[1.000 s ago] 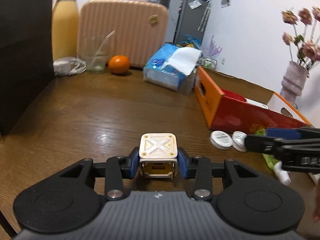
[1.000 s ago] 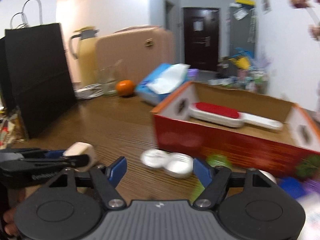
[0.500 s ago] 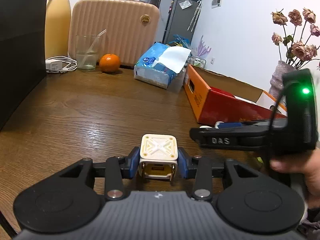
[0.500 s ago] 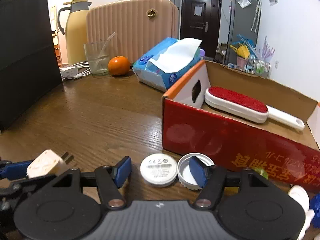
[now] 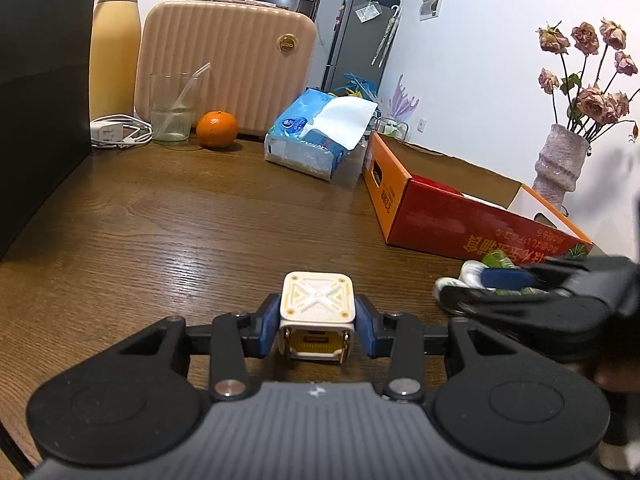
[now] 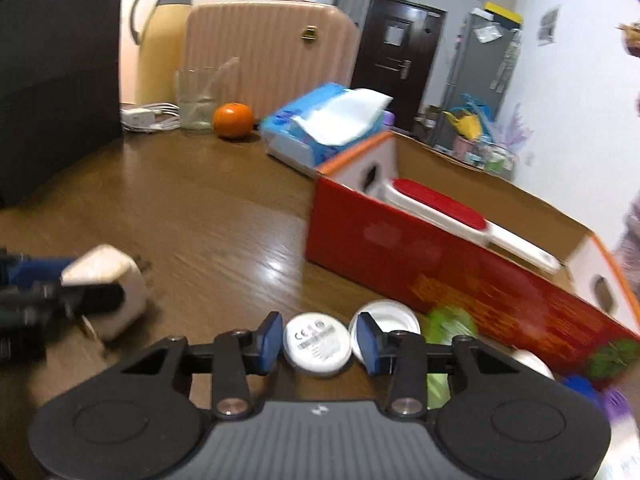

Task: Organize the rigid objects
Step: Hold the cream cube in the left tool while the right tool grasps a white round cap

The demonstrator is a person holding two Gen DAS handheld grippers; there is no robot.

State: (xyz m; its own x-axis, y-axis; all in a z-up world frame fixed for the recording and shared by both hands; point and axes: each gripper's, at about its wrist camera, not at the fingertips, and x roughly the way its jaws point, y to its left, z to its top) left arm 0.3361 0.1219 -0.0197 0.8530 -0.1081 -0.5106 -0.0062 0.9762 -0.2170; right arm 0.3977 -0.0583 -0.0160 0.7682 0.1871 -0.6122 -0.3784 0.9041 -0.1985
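Note:
My left gripper (image 5: 317, 322) is shut on a cream cube-shaped plug adapter (image 5: 317, 308), held just above the wooden table (image 5: 160, 232); the adapter also shows at the left of the right wrist view (image 6: 106, 292). My right gripper (image 6: 318, 338) is open, its blue pads on either side of a round white case (image 6: 318, 344) lying on the table, with a second white round lid (image 6: 386, 320) to its right. A red and orange cardboard box (image 6: 460, 268) holds a red lint brush (image 6: 440, 210).
A tissue pack (image 5: 320, 136), an orange (image 5: 216, 129), a glass (image 5: 170, 108), a white charger with cable (image 5: 116, 132), a beige case (image 5: 224, 60) and a yellow flask (image 5: 114, 44) stand at the back. A black bag (image 5: 36, 80) stands left. A flower vase (image 5: 558, 168) stands right.
My right gripper has closed in around the round white case and narrowed, moving right in the left wrist view. My left gripper still holds the adapter.

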